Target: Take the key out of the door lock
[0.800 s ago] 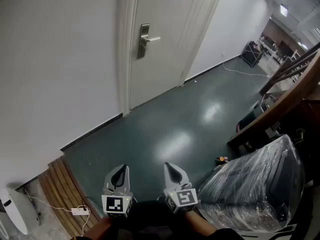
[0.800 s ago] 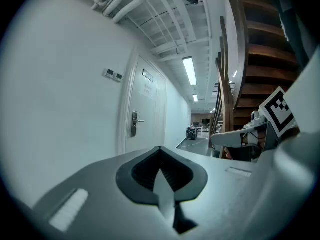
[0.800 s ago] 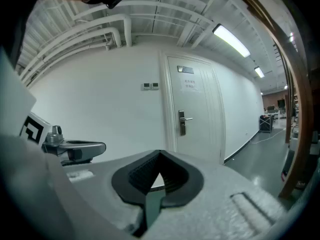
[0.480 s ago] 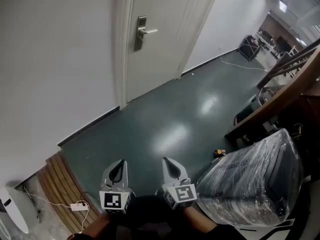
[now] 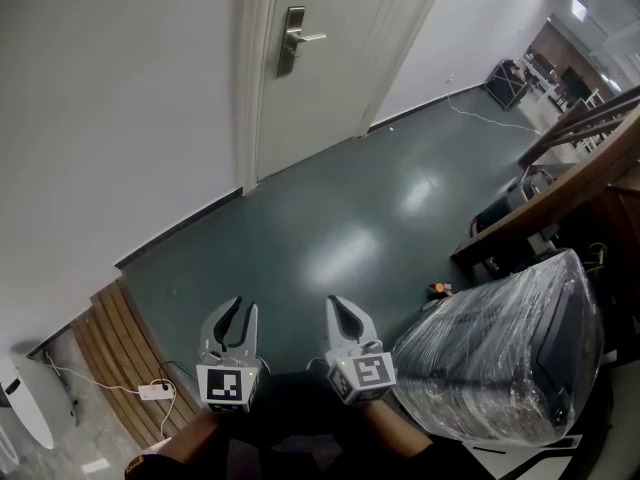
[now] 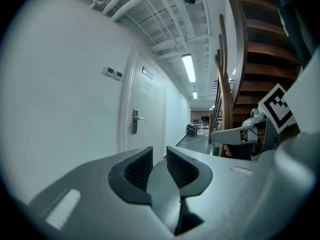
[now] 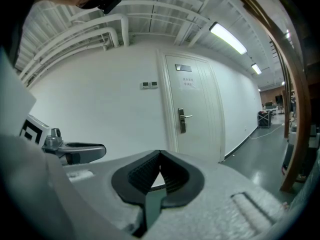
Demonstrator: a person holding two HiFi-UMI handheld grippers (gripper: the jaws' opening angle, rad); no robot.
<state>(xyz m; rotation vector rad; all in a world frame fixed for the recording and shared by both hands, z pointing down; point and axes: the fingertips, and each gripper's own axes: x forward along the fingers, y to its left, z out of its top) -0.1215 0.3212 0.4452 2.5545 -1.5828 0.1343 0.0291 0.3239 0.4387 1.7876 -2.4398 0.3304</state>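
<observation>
A white door (image 5: 330, 48) stands far off at the top of the head view, with a metal lock plate (image 5: 291, 40) and lever handle (image 5: 313, 37). No key can be made out at this distance. Both grippers hang low over the dark green floor (image 5: 330, 228), far from the door. My left gripper (image 5: 233, 306) has its jaws a little apart with nothing between them; the gap also shows in the left gripper view (image 6: 159, 151). The right gripper (image 5: 335, 303) is shut and empty, tips touching (image 7: 160, 154). The lock plate appears small in both gripper views (image 6: 135, 122) (image 7: 182, 120).
A bulky object wrapped in clear plastic (image 5: 510, 358) sits close on the right, under a wooden stair rail (image 5: 570, 188). Wooden slats (image 5: 130, 358) and a white power strip (image 5: 152, 391) lie at the lower left by the wall. A corridor runs on past the door.
The left gripper's jaws have parted slightly; they looked closed before. The head view has shifted a little, and the door handle now sits higher in the picture.
</observation>
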